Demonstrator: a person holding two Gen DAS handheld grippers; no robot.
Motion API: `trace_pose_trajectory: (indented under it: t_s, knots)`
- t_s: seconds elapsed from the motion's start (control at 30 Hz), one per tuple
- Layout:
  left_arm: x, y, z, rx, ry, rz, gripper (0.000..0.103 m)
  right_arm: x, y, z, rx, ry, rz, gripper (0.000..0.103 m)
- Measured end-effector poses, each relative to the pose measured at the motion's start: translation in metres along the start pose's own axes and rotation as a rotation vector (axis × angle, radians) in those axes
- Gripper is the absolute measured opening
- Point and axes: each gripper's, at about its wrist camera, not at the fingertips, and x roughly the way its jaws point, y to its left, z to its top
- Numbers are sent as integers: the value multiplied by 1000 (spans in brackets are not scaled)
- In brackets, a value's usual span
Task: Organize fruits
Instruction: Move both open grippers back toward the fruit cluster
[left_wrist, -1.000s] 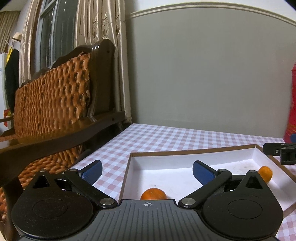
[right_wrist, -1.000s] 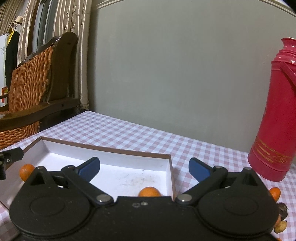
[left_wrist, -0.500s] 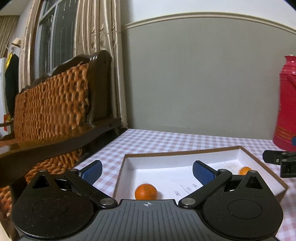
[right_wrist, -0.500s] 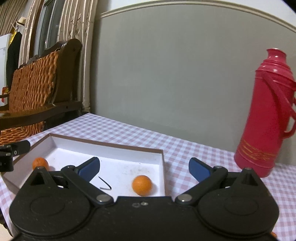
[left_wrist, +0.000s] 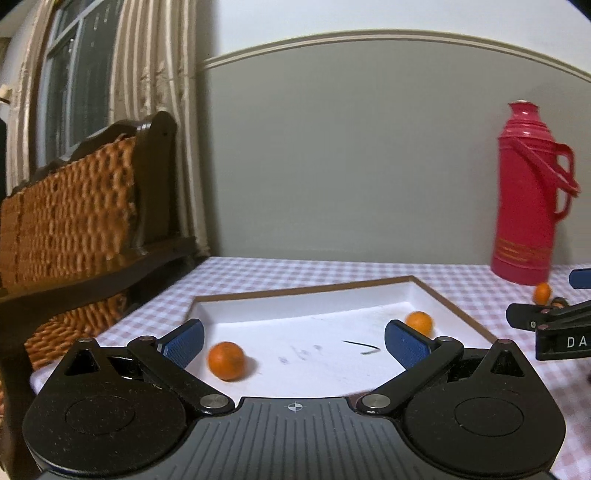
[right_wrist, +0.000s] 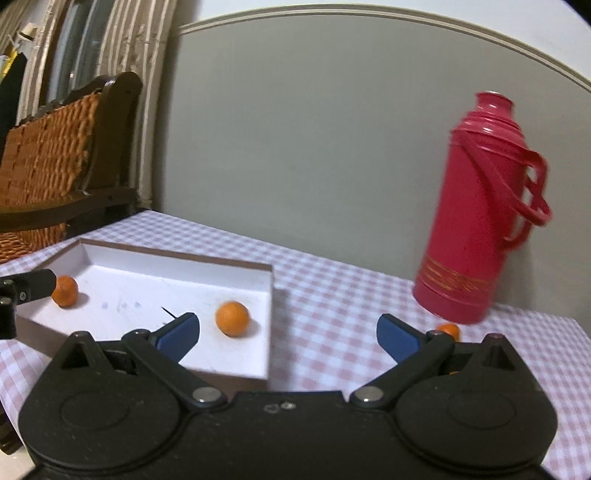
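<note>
Left claw (left_wrist: 293, 341) spread, empty. Right claw (right_wrist: 288, 338) spread, empty. Two oranges (right_wrist: 232, 318) inside white tray (right_wrist: 269, 291); third orange (right_wrist: 448, 329) near red thermos (right_wrist: 476, 236) on table (right_wrist: 332, 280).

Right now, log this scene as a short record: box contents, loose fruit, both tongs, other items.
box: white tray with a brown rim, on the checked cloth
in box: two oranges, left one and right one, apart
loose fruit: one orange on the cloth by the flask
left tongs: open, empty, over the box
right tongs: open, empty, over the box's right edge
flask: red, upright, right of box
</note>
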Motion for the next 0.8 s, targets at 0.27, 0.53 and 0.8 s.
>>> trace_pose_trajectory:
  t_s: [0.27,0.53,0.8]
  knots:
    - [-15,-29,-11,25,22,-108,103,-23,-19,-27,-27,45,-81,97]
    - [-17,-61,-13,39,23,-186,103,-25,-60,-66,-43,137,-178,97]
    - [-14,-109,-16,78,32,-274,103,-11,-94,-91,12,238,-184,89]
